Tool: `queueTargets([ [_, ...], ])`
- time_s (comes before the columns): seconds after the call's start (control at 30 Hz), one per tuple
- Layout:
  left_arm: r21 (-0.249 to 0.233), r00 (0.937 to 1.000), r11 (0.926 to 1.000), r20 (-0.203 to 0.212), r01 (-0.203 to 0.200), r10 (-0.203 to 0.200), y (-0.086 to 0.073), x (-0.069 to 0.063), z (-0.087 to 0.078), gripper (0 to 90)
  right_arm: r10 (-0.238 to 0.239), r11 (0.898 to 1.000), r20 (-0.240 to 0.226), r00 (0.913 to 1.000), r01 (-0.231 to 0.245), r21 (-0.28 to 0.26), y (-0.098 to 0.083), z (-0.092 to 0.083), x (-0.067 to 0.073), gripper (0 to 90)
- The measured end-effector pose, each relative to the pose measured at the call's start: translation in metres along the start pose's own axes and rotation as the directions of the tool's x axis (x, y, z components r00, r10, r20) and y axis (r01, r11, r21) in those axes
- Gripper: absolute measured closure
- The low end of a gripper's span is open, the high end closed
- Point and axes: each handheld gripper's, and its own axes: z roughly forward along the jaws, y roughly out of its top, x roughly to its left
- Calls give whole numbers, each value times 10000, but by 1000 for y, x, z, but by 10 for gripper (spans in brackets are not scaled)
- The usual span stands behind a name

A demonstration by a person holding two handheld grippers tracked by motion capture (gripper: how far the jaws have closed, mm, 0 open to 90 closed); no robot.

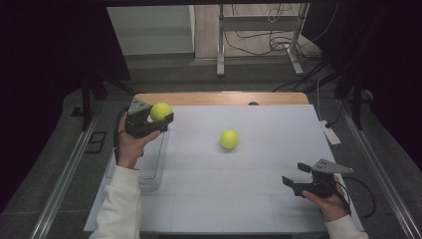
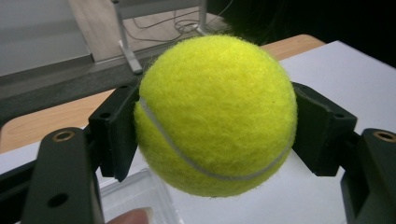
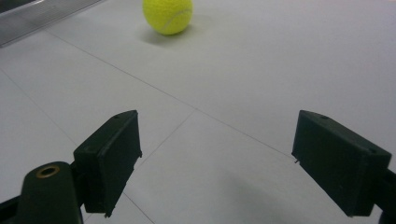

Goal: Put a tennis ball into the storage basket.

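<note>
High view: my left gripper clamps a tennis ball above the clear box; my right gripper gapes wide, nothing between its jaws, well apart from the second ball.

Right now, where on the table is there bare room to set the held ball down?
Bare white table lies right of the loose ball, and along the near edge between the clear bin and the open right claw. The left edge is crowded: the left claw grips the held ball above that bin.
</note>
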Motion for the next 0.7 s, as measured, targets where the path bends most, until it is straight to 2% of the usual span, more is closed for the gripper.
queueTargets([
  [0.2, 193, 9995, 9997, -274, 135, -129, -5, 9, 3, 261, 27, 10000, -2, 10000, -27, -11, 0, 0, 0, 153],
  [0.7, 295, 9972, 9989, -662, 377, -357, -10, 23, 4, 261, 37, 10000, 1, 10000, -37, 6, 0, 0, -1, 153],
])
